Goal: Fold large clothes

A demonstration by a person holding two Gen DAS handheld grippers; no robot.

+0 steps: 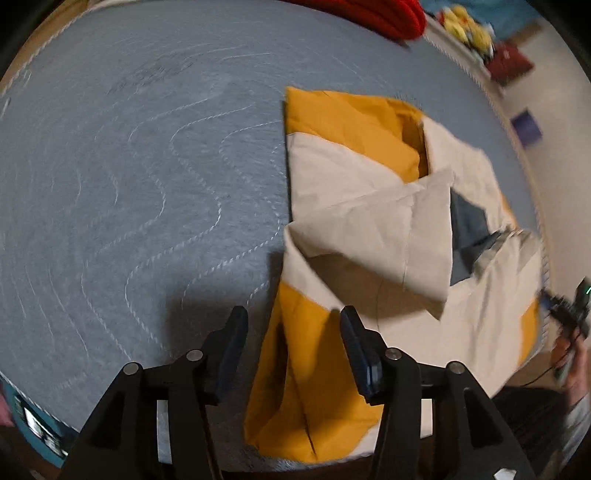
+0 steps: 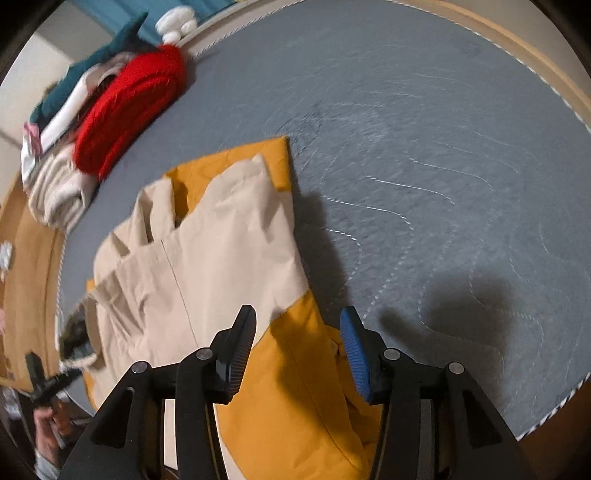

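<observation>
Black gripper arms, silver screws, blue-padded fingers [image 2: 354,354].

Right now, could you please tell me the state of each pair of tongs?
Left tongs: open, holding nothing, above the jacket.
Right tongs: open, holding nothing, above the same jacket.

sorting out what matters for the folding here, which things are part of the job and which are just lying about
Part of the job:
jacket, mustard and cream, partly folded
left hand-held gripper, open above it
right hand-held gripper, open above it
grey quilted mat under it

Lying about:
pile of clothes, red one on top
yellow toy
white toy
</observation>
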